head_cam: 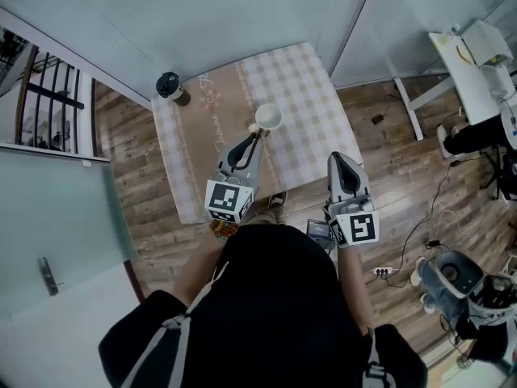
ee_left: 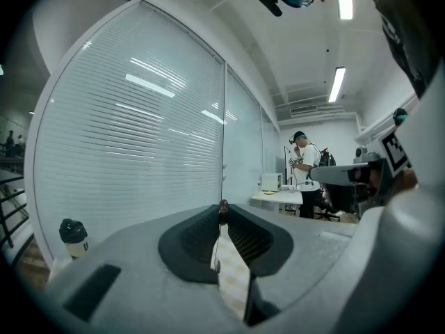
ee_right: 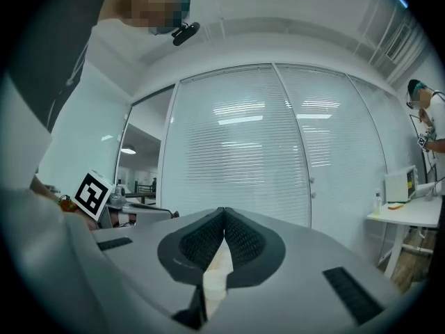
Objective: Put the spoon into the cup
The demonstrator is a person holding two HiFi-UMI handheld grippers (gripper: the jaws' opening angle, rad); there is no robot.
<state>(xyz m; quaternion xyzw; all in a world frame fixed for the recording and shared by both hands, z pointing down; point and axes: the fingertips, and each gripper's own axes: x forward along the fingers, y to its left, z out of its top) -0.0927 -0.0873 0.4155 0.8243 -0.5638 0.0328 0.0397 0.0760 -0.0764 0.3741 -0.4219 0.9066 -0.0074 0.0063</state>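
A white cup (head_cam: 268, 117) stands on the checked tablecloth (head_cam: 307, 95) near the middle of the table. My left gripper (head_cam: 258, 134) reaches up to the cup's near-left rim and is shut on the spoon (head_cam: 254, 128), of which only a small pale piece shows at the jaw tips. In the left gripper view the gripper (ee_left: 222, 211) pinches the spoon's dark end (ee_left: 222, 206), with a thin shaft hanging below; the cup is hidden there. My right gripper (head_cam: 336, 159) hovers over the table's near right edge, shut with nothing in it, as the right gripper view (ee_right: 222, 213) confirms.
A black-lidded tumbler (head_cam: 170, 86) stands at the table's far left corner and shows again low on the left (ee_left: 72, 234). Glass walls with blinds close the far side. A white desk (head_cam: 472, 63) and a person (ee_left: 306, 169) are off to the right.
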